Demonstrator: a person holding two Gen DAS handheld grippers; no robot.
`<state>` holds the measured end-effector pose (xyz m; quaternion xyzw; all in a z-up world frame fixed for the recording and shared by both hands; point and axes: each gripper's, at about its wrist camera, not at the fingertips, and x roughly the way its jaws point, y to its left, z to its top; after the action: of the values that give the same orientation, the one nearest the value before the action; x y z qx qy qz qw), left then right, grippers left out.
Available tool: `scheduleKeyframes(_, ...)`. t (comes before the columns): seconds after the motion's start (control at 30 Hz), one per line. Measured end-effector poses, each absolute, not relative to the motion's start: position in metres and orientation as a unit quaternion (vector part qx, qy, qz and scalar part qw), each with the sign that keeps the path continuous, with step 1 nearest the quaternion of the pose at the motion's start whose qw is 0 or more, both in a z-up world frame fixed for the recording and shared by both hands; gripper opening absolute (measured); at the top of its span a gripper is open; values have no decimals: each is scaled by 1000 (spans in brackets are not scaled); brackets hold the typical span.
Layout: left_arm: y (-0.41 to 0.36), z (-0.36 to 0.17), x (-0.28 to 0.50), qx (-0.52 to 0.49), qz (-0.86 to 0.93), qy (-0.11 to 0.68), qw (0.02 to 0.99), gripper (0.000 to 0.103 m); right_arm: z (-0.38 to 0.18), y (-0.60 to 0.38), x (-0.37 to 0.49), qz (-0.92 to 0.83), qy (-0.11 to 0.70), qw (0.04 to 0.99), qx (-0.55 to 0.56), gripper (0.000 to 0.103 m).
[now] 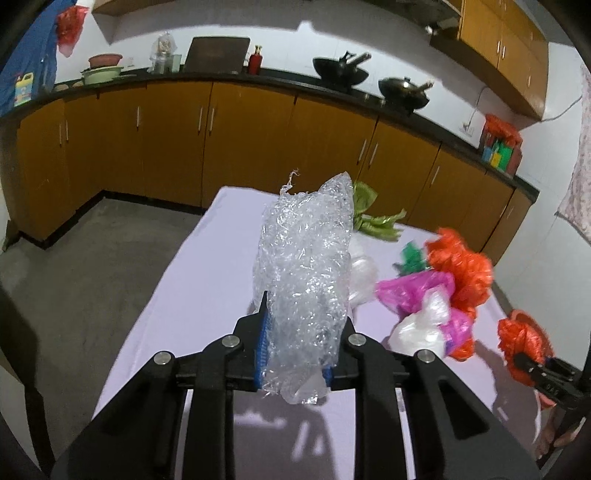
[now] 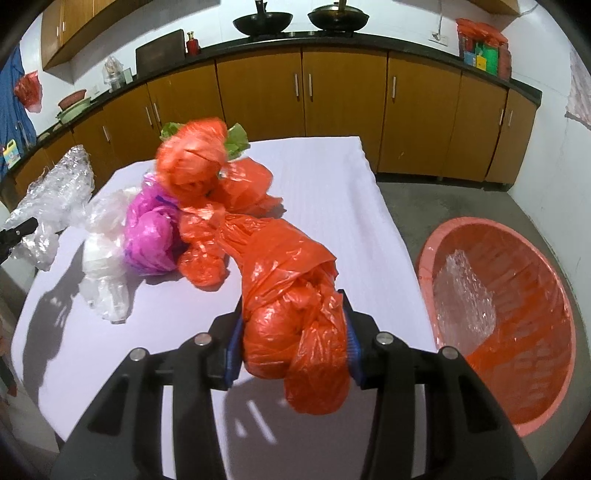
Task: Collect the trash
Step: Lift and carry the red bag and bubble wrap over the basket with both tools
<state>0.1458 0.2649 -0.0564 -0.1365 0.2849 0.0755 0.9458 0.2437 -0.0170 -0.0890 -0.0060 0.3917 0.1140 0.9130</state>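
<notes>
My left gripper [image 1: 295, 332] is shut on a crumpled clear plastic wrap [image 1: 306, 266], held above the white table [image 1: 192, 295]. My right gripper [image 2: 293, 325] is shut on an orange plastic bag [image 2: 291, 295], held over the table's right edge. In the left wrist view the right gripper [image 1: 532, 365] shows at far right with its orange bag [image 1: 517, 343]. In the right wrist view the clear wrap [image 2: 59, 192] shows at far left. On the table lie orange bags [image 2: 192, 166], a pink bag [image 2: 147, 232], white bags [image 2: 103, 266] and green scraps [image 1: 373, 218].
A pink-orange basket [image 2: 554, 369] stands on the floor right of the table and holds clear plastic [image 2: 465, 299]. Brown kitchen cabinets [image 2: 332, 92] with a dark counter and woks [image 2: 262, 20] run along the far wall. Grey floor [image 1: 74, 280] surrounds the table.
</notes>
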Motion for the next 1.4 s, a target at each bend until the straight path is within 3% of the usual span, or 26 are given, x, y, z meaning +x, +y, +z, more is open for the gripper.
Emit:
scheduleKeyframes(0.47,233,-13,124,-136,27,236,962,22,-61,-28,216,124,369,921,26,44)
scheduleKeyframes(1.4,105,-15,161,-79,-114,257,956,22,-40,-106,206,11,334,941,56,44)
